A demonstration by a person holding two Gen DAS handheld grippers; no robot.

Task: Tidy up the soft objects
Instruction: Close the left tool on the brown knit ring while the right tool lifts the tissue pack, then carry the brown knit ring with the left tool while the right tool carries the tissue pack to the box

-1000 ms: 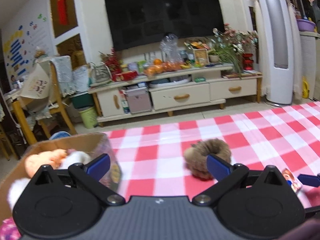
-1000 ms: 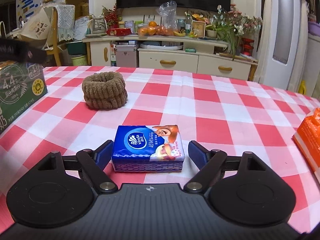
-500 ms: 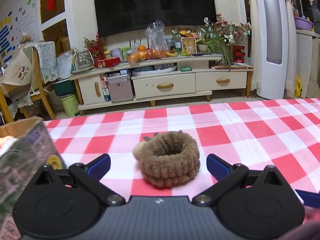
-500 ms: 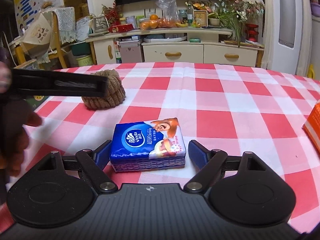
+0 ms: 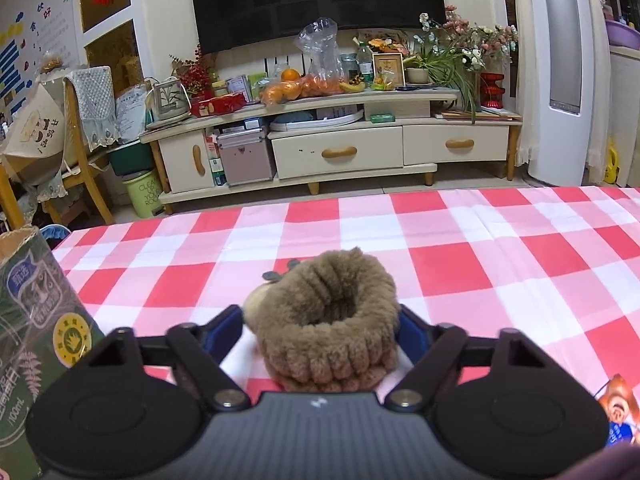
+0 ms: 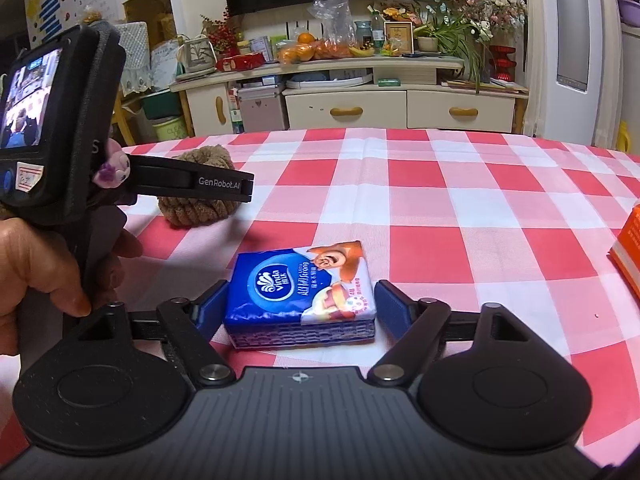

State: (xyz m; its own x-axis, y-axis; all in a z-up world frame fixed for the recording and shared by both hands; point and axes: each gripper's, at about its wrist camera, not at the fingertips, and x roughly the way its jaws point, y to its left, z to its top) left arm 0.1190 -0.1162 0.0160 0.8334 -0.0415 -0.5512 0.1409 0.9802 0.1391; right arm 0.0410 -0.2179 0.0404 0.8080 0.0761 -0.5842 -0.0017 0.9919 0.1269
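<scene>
A brown fuzzy ring-shaped plush (image 5: 326, 328) lies on the red-and-white checked tablecloth (image 5: 460, 264), between the fingers of my left gripper (image 5: 320, 330). The jaws are open and stand close on each side of it. The plush also shows in the right wrist view (image 6: 196, 204), partly behind the left gripper (image 6: 224, 188). A blue Vinda tissue pack (image 6: 304, 296) lies between the open fingers of my right gripper (image 6: 302, 308), with small gaps on both sides.
A green-printed cardboard box (image 5: 36, 344) stands at the table's left edge. An orange box (image 6: 628, 248) sits at the right edge. A TV cabinet (image 5: 340, 148) and a chair (image 5: 80, 152) stand beyond the table.
My left gripper has swung from the box to the brown plush and moved forward, its fingers now around it. My right gripper stays around the tissue pack, slightly closer.
</scene>
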